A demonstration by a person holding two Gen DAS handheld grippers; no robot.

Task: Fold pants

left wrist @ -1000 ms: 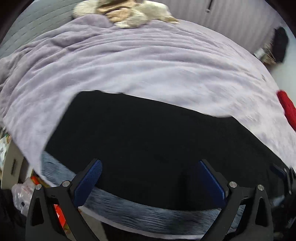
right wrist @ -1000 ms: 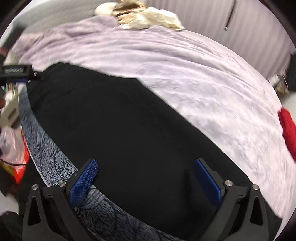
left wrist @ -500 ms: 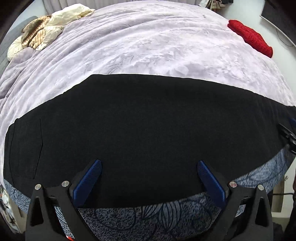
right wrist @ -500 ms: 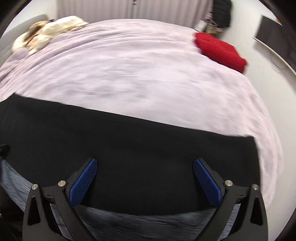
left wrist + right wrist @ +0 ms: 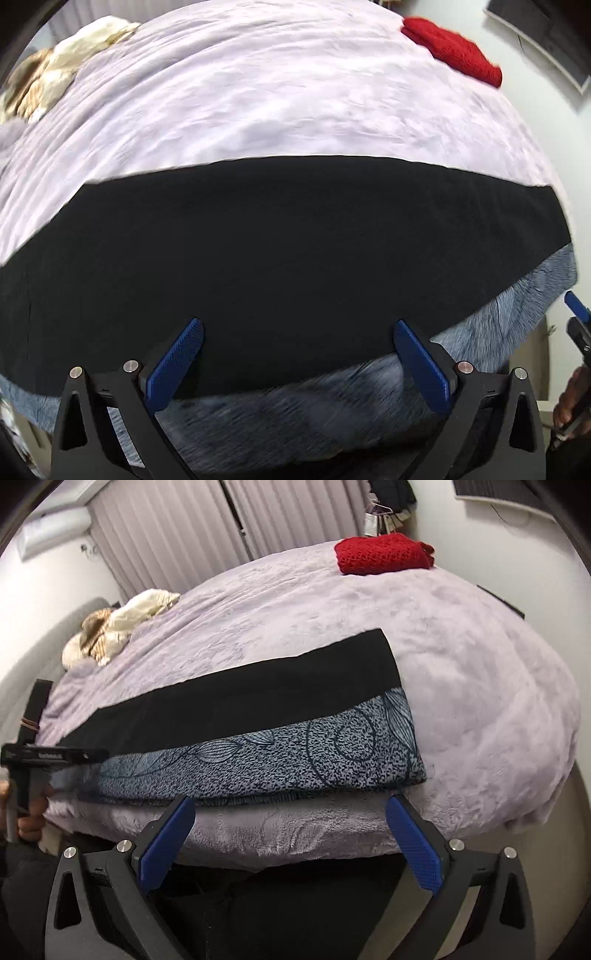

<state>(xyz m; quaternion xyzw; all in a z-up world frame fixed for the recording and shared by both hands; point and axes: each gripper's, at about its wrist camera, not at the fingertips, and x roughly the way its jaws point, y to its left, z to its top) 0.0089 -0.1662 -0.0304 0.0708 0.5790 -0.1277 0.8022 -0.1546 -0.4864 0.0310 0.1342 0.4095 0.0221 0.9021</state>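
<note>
Black cloth, limp and thin by the look of it: the pants lie flat in a long band across the near side of the bed, on its lilac plush cover. Their near long edge overlaps a grey patterned cloth that runs along the bed's front edge. One short end shows squarely in the right wrist view; which end it is, waist or cuffs, I cannot tell.

Both tools are empty. The left gripper hovers over the near edge of the pants with its fingers spread wide, touching nothing that I can see. The right gripper sits lower, off the bed's front edge, fingers likewise spread, pointing at the side of the mattress below the patterned cloth.

Judging by how flat they lie, the pants are light and floppy; they will sag and drape from any pinch and hold no shape of their own. The plush under them likely grips a little, so dragging may bunch them. A sound hold would be the two corners of one short end, pinching through all layers, then lifting that end over toward the other.

A red knit and a cream bundle lie well apart from the work.
</note>
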